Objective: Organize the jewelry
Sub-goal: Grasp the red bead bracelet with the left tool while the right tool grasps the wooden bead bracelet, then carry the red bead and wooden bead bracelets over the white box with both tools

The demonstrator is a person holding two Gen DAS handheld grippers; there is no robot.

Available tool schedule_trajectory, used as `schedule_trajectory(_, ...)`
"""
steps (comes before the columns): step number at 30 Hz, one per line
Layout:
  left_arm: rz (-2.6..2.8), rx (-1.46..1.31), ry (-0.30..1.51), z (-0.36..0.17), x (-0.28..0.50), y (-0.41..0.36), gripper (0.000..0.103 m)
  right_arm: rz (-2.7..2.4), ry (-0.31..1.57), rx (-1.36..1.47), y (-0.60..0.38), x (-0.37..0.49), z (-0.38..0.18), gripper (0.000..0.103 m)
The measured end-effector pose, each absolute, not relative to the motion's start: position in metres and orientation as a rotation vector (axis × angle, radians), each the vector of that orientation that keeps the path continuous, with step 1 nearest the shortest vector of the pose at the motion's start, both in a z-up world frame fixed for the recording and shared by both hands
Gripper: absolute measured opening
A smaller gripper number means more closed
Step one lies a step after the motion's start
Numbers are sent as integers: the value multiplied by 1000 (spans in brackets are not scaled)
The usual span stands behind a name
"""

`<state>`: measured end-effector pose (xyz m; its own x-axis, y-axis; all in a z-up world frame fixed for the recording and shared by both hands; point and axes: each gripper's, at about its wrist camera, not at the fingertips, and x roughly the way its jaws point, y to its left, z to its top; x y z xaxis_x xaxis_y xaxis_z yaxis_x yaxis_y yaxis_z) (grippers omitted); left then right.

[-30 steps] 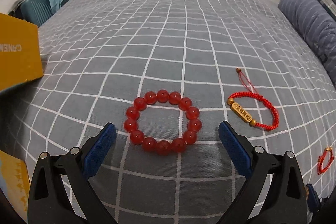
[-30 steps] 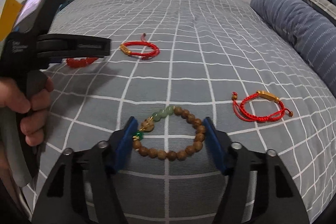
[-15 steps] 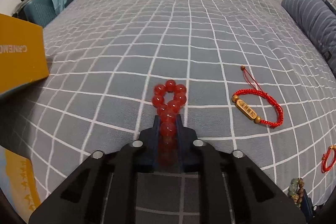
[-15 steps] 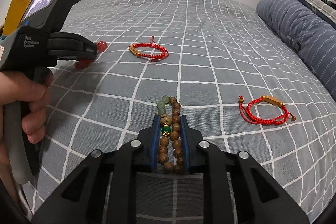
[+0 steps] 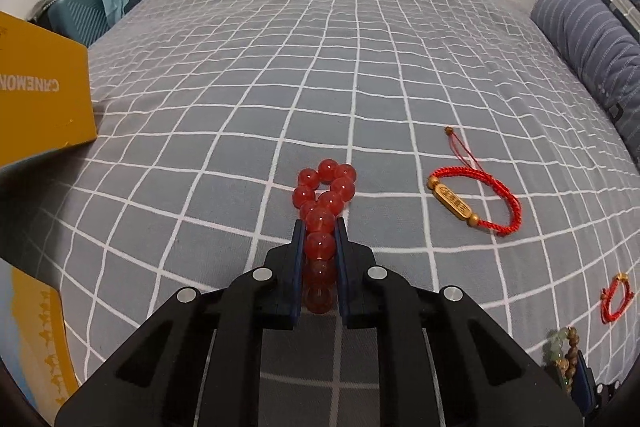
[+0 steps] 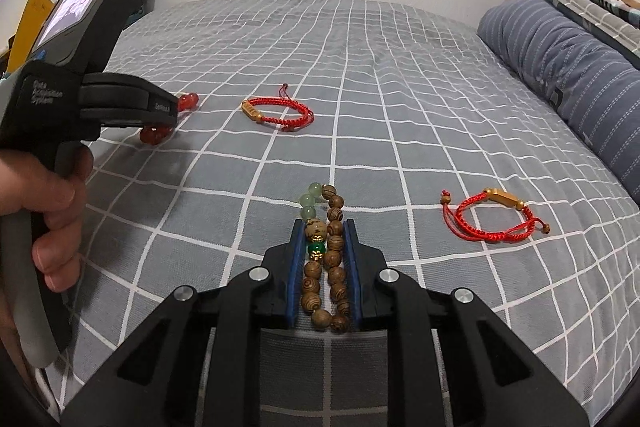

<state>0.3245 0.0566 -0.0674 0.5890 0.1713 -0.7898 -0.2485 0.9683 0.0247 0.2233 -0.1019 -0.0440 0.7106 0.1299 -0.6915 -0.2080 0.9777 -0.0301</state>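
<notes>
My left gripper (image 5: 318, 227) is shut on a red bead bracelet (image 5: 325, 201), squeezed flat between the blue pads, its far loop sticking out over the bed. My right gripper (image 6: 323, 227) is shut on a wooden bead bracelet (image 6: 334, 251) with green beads, also pinched flat. A red cord bracelet with a gold bar (image 5: 476, 203) lies on the bed right of the left gripper; it also shows in the right wrist view (image 6: 278, 113). A second red cord bracelet (image 6: 494, 217) lies right of the right gripper. The left gripper's body (image 6: 80, 75) shows at the left in the right wrist view.
The grey checked bedspread (image 5: 320, 67) fills both views. A yellow box (image 5: 40, 95) stands at the left edge. A striped blue pillow (image 6: 568, 75) lies along the right side. A blue suitcase with clothes (image 5: 88, 7) stands beyond the bed's far left corner.
Both grippers went from open around their bracelets to shut on them, flattening each ring. Since half a second ago both have lifted and tilted slightly with the bracelets held.
</notes>
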Motion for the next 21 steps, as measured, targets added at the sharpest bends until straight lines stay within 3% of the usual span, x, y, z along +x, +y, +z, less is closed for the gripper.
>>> schedule_trajectory(21, 156, -83, 853, -32, 274, 31, 13, 165, 725, -63, -113, 220, -36, 18)
